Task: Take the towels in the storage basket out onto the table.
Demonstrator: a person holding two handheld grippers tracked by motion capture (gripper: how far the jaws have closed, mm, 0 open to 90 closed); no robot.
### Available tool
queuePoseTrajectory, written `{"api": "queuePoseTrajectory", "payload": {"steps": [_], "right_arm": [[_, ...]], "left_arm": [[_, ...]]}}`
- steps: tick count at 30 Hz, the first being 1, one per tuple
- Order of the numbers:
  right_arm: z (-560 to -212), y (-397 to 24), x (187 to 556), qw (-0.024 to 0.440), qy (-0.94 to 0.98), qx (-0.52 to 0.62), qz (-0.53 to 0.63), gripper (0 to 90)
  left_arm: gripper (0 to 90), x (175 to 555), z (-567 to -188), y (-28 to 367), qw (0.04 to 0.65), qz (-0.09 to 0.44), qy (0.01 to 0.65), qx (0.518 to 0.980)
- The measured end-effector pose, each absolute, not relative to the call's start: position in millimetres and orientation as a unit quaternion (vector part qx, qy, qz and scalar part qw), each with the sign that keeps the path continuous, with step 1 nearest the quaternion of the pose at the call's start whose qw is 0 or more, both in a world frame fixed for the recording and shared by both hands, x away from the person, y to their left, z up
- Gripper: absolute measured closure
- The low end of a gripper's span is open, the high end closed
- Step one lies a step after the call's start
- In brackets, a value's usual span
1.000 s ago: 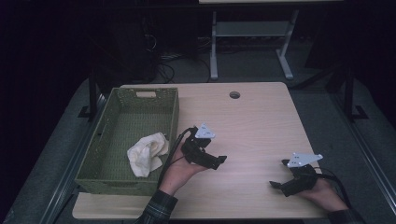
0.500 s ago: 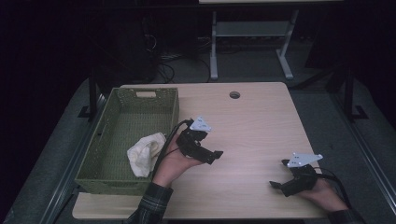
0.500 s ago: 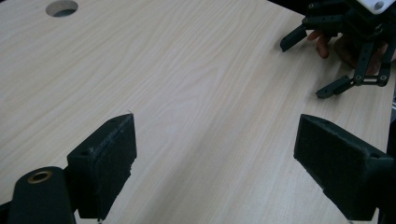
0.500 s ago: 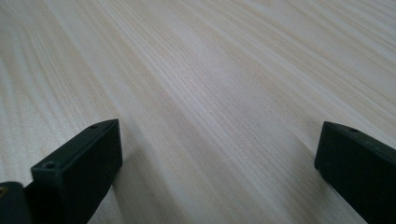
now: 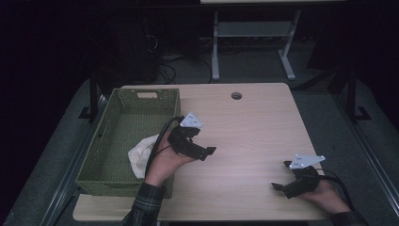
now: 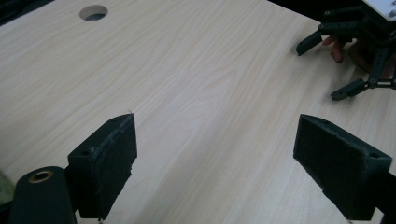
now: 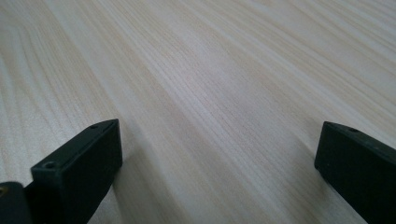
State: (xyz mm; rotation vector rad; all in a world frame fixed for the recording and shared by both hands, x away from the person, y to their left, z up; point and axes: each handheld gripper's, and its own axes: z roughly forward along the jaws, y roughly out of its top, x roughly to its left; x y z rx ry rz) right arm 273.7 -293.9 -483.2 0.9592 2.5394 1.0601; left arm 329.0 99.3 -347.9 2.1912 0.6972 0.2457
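A pale crumpled cloth [image 5: 140,156] lies in the green woven basket [image 5: 123,123] at the table's left. My left gripper [image 5: 207,153] hovers just right of the basket's rim, pointing right over bare wood. In the left gripper view its jaws stand wide apart with nothing between them [image 6: 212,161]. My right gripper [image 5: 281,175] rests low near the front right corner of the table, pointing left. Its jaws are spread over bare wood [image 7: 217,170]. The right gripper [image 6: 343,65] also appears far off in the left gripper view.
The light wooden table [image 5: 254,127] has a round cable hole [image 5: 236,95] near its far edge. A metal desk frame [image 5: 249,33] stands on the dark floor behind. Black rails run along both sides of the table.
My left gripper has moved right and slightly forward, away from the cloth and basket, out over the table. The right gripper has stayed where it was.
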Motion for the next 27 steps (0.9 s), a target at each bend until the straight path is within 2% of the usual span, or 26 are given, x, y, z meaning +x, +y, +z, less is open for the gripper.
{"api": "queuePoseTrajectory", "payload": {"steps": [27], "right_arm": [[-483, -294, 274, 0.113, 0.866, 0.327, 0.361, 0.4]], "left_arm": [[13.4, 333, -340, 168, 0.401, 0.128, 0.331, 0.845]]}}
